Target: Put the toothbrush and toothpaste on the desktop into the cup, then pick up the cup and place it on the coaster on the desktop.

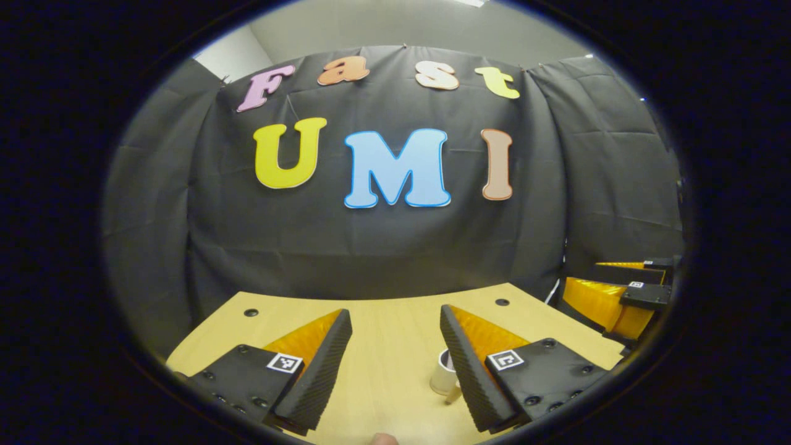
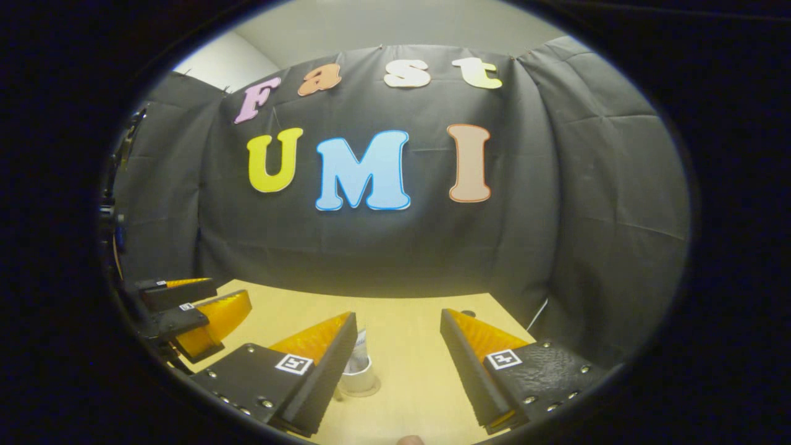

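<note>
Above the near part of the wooden desktop (image 1: 383, 346), the left gripper (image 1: 395, 371) is held roughly level and pointed at the booth's black cloth wall (image 1: 383, 247), its two fingers spread wide apart with nothing between them. Each finger carries a small square black-and-white marker tag on its mount; no readable wording appears on them. Just beside the inner face of its right-hand finger, partly hidden behind it, stands the white cup (image 1: 444, 372) on the desktop, apart from the pads as far as can be judged. At the right edge of the left gripper view the other gripper shows, well apart and at about the same height. The right gripper (image 2: 398, 371) is posed likewise, level and facing the wall, fingers released and wide apart, gripping nothing. In the right gripper view the cup (image 2: 359, 380) stands on the desktop close beside the left-hand finger, with something pale and upright rising from it; whether that is the toothbrush or the toothpaste cannot be told. No brand or label on the cup is legible.
</note>
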The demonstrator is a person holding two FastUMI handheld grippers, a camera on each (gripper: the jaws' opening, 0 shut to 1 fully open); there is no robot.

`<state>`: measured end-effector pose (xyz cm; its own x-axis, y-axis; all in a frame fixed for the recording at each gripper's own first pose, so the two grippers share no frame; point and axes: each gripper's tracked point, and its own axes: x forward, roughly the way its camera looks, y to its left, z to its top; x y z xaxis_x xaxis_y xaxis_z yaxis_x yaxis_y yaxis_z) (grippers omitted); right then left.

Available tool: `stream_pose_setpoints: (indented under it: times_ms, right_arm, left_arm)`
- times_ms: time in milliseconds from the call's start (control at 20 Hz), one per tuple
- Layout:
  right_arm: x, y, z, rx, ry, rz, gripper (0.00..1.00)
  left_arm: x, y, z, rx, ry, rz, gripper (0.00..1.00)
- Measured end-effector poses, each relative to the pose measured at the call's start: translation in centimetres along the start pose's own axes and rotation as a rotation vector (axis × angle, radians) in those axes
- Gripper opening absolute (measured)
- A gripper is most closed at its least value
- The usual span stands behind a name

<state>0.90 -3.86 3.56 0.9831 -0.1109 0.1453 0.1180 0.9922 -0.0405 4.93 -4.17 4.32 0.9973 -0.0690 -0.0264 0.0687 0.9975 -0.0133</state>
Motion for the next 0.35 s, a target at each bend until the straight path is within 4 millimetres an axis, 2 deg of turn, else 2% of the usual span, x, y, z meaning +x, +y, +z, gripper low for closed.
stream_pose_setpoints:
  times_ms: [150, 350]
  right_arm:
    - [-0.3, 0.2, 0.8, -0.006, -0.016, -0.020, 0.87]
    - [-0.7, 0.3, 0.6, -0.006, -0.006, -0.042, 0.87]
  left_arm:
    - [0.5, 0.2, 0.5, 0.001, 0.002, -0.017, 0.92]
    - [0.8, -0.4, 1.3, 0.027, -0.013, -0.052, 0.93]
